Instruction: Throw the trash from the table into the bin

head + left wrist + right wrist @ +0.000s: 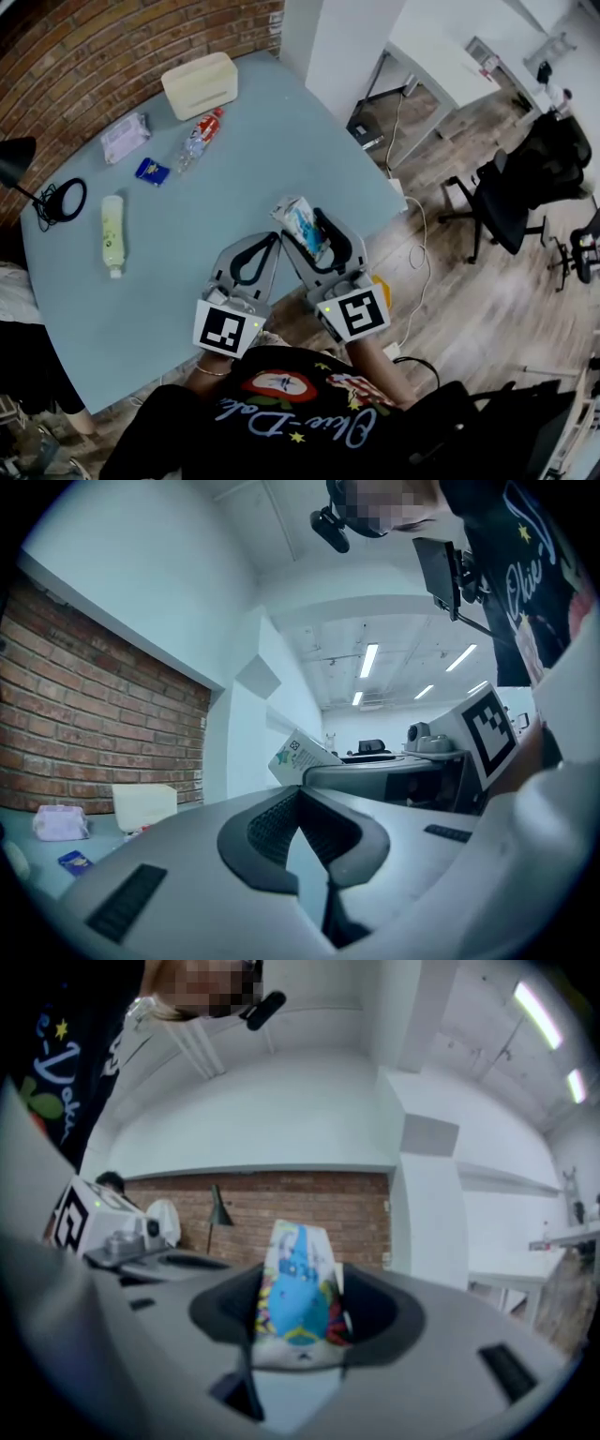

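My right gripper (307,232) is shut on a small blue-and-white drink carton (298,217) and holds it over the table's near edge. In the right gripper view the carton (295,1288) stands upright between the jaws of the right gripper (298,1321). Close on its left, my left gripper (273,241) is shut with nothing in it, its tips touching. The left gripper view shows the left gripper (302,803) with empty jaws and the carton (300,755) beyond. On the pale blue table (244,178) lie a clear bottle with a red label (200,136), a pale green bottle (112,232), a purple packet (125,138) and a small blue packet (152,171). No bin is in view.
A cream tissue box (199,84) stands at the table's far edge by the brick wall. A black lamp (17,157) and its coiled cable (62,200) are at the left. To the right are wooden floor, a white desk (441,56) and a black office chair (525,183).
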Motion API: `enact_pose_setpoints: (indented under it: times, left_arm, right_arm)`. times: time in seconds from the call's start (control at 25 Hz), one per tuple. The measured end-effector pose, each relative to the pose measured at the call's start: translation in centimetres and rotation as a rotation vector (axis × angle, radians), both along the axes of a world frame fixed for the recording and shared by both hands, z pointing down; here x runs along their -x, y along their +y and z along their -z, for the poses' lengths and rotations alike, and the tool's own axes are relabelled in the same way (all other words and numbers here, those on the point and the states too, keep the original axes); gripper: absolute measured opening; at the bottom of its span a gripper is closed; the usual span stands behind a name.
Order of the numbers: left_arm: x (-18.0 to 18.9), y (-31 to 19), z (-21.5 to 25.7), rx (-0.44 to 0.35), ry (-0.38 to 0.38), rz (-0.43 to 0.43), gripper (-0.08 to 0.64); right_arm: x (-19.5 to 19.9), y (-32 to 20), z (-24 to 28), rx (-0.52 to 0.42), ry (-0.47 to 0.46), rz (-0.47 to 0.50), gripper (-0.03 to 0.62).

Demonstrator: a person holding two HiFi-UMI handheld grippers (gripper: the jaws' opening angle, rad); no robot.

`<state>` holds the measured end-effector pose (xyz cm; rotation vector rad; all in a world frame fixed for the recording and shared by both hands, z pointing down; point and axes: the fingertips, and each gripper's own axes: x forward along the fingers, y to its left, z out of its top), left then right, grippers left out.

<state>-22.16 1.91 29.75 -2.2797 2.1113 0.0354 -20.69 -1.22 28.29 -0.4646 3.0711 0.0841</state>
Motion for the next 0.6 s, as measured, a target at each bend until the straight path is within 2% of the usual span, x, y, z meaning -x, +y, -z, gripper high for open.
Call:
enact_pose_setpoints:
  times: [0.2, 0.6]
  left_arm:
    - [-3.8, -2.2, 0.1, 0.000, -0.008, -0.077, 0.011]
    - [-13.2, -5.8, 0.3, 0.006, -0.018, -0.288, 0.011]
  right_arm:
    - [-4.2, -1.9, 0.1, -0.009, -0.008, -0.079, 0.250]
    - [-14.2, -5.1, 0.3, -0.025, -0.024, -0.283, 0.250]
